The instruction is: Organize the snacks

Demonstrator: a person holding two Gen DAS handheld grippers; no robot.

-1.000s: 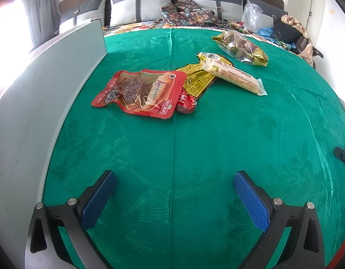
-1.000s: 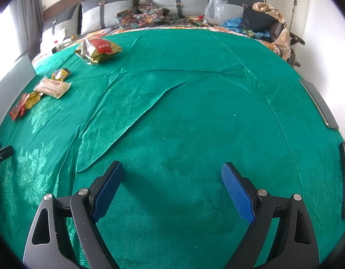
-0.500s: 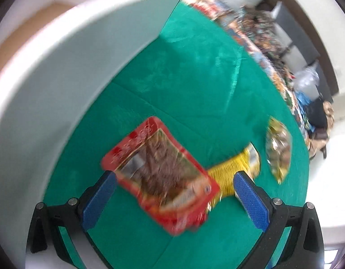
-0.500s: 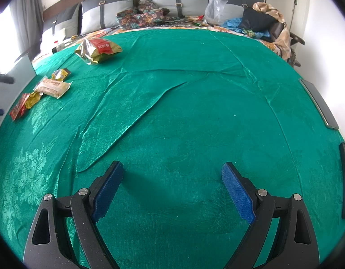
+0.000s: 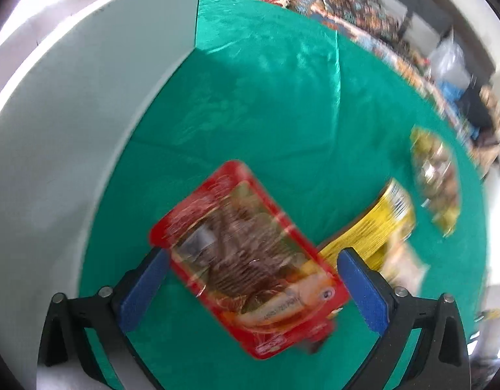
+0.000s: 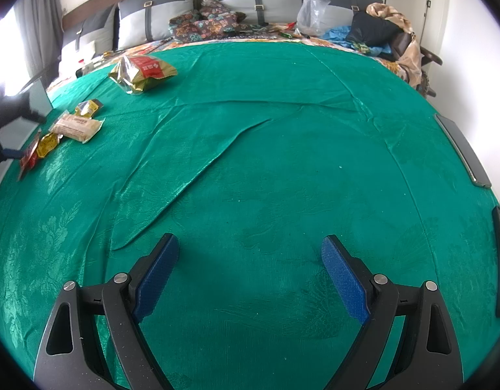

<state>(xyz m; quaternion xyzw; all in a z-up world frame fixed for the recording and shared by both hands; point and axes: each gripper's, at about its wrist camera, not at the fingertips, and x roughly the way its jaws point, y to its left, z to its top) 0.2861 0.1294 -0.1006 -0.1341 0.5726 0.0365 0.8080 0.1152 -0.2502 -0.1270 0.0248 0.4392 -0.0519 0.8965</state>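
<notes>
Left gripper (image 5: 253, 279) spread over red packet; right gripper (image 6: 246, 269) spread and idle.

Left wrist view: the jaws stand wide apart, straddling the red packet (image 5: 246, 256), which lies flat on the green cloth (image 5: 266, 97) beside a white box (image 5: 71, 113). A yellow packet (image 5: 376, 224) is tucked under its far corner. The view is blurred, so contact cannot be told. Judged step: approach to the first pick. Next move calls for lowering, closing on the red packet alone, then carrying it, probably to the box.
Right wrist view: the jaws stand apart over bare cloth, holding nothing; the snacks (image 6: 77, 125) lie well away at far left.
</notes>
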